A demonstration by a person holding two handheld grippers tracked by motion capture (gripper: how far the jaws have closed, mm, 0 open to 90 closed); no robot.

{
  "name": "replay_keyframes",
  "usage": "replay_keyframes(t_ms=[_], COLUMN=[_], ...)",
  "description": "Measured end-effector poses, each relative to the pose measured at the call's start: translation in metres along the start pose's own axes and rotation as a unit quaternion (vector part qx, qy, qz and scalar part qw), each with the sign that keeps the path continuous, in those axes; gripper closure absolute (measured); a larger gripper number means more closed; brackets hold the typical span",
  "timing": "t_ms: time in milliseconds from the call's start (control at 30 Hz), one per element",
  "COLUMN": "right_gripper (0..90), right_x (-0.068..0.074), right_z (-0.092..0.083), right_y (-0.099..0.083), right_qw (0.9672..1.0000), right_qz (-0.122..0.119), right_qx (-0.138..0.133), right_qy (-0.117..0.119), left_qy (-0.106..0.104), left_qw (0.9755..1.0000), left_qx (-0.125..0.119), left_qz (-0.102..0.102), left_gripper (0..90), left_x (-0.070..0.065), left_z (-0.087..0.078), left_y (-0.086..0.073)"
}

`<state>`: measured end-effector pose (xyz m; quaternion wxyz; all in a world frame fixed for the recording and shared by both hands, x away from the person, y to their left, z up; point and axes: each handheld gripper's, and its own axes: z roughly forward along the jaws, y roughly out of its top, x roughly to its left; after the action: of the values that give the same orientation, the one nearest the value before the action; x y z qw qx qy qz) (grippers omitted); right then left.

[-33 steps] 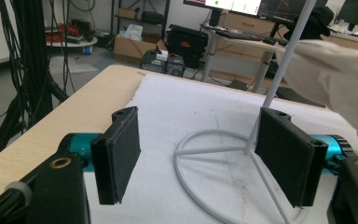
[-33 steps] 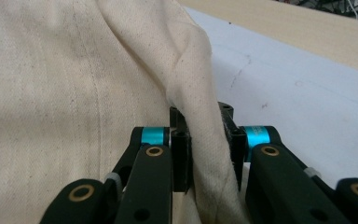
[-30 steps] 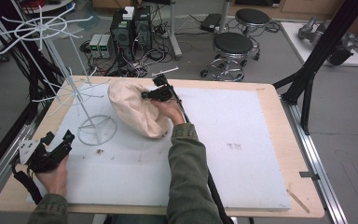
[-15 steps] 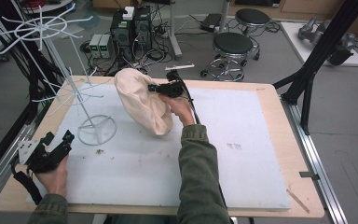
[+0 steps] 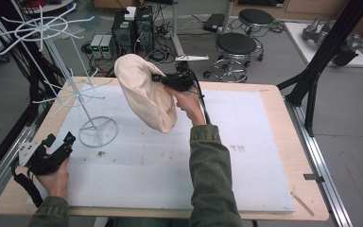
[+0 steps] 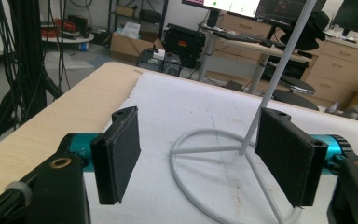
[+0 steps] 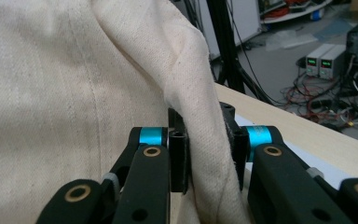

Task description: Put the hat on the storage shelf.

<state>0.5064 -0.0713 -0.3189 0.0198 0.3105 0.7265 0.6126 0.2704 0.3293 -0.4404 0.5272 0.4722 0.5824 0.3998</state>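
Cream cotton hangs in the air above the far middle of the table: a soft fabric hat [image 5: 146, 92], held up off the white mat [image 5: 246, 142] by the right gripper [image 5: 168, 81]. In the right gripper view a fold of the hat's edge [image 7: 200, 140] is pinched between the two black jaws, which are closed tight on the cloth, and the rest of the fabric billows up and to the left. From the high view the hat droops from the gripper down toward the near side, its lowest part close above the mat but apart from the stand to its left.

The white wire stand [image 5: 75, 85] rises at the far left of the mat, with a round base ring [image 5: 98, 131] and thin arms spreading at two levels. The hat is not on any of those arms.

The left gripper [image 5: 59, 147] rests low at the near left corner of the table [image 5: 283, 101], held in the left hand [image 5: 56, 175]. In the left gripper view its jaws stand wide apart with nothing between the pads [image 6: 121, 149], and the stand's base ring [image 6: 223, 158] and slanting pole lie just beyond them on the mat.
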Motion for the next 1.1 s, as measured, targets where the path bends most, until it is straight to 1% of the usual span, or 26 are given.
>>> replay_keyframes(t_ms=[33,133,200,267,400,533,600,667,733,800,1000,1033,1100], right_gripper=[76.4,76.4,76.4,76.4,76.2,76.2,76.1,76.1,76.0,76.1,75.9,75.9,75.7], right_x=[0.001,0.004,0.006,0.008,0.016,0.024,0.029,0.035,0.038,0.040,0.048,0.051,0.056], right_z=[-0.003,-0.011,-0.016,-0.020,-0.030,-0.038,-0.041,-0.045,-0.047,-0.050,-0.053,-0.052,-0.052], right_y=[0.002,0.007,0.010,0.013,0.023,0.033,0.039,0.045,0.048,0.051,0.058,0.061,0.066], right_qw=[1.0000,0.9996,0.9986,0.9977,0.9965,0.9944,0.9943,0.9930,0.9916,0.9907,0.9912,0.9910,0.9906], right_qz=[-0.003,0.000,0.007,0.010,0.000,-0.006,-0.012,-0.022,-0.021,-0.020,-0.030,-0.037,-0.043], right_qx=[-0.005,-0.021,-0.042,-0.054,-0.068,-0.088,-0.087,-0.097,-0.103,-0.110,-0.107,-0.108,-0.108], right_qy=[0.003,0.016,0.032,0.039,0.048,0.059,0.061,0.065,0.075,0.078,0.072,0.070,0.072], left_qy=[0.000,-0.001,-0.001,-0.001,-0.001,-0.003,-0.003,-0.003,-0.003,-0.004,-0.003,-0.003,-0.004], left_qw=[1.0000,1.0000,1.0000,1.0000,1.0000,1.0000,1.0000,1.0000,1.0000,1.0000,1.0000,1.0000,1.0000], left_qx=[-0.001,-0.003,-0.003,-0.003,-0.002,-0.002,-0.003,-0.002,-0.002,-0.002,-0.002,-0.002,-0.003], left_qz=[0.000,-0.001,-0.001,-0.002,-0.002,-0.003,-0.003,-0.004,-0.004,-0.004,-0.005,-0.005,-0.005], left_gripper=[30.7,30.7,30.7,30.7,30.7,30.7,30.7,30.7,30.7,30.7,30.7,30.7,30.7], left_x=[0.000,-0.001,-0.001,-0.001,0.000,-0.001,-0.001,-0.001,-0.001,-0.001,-0.001,-0.001,-0.001], left_z=[0.000,0.000,0.001,0.001,0.002,0.002,0.002,0.002,0.002,0.002,0.002,0.002,0.002], left_y=[0.000,0.000,0.000,0.000,0.000,0.000,0.000,0.000,0.000,0.000,0.000,0.000,0.000])
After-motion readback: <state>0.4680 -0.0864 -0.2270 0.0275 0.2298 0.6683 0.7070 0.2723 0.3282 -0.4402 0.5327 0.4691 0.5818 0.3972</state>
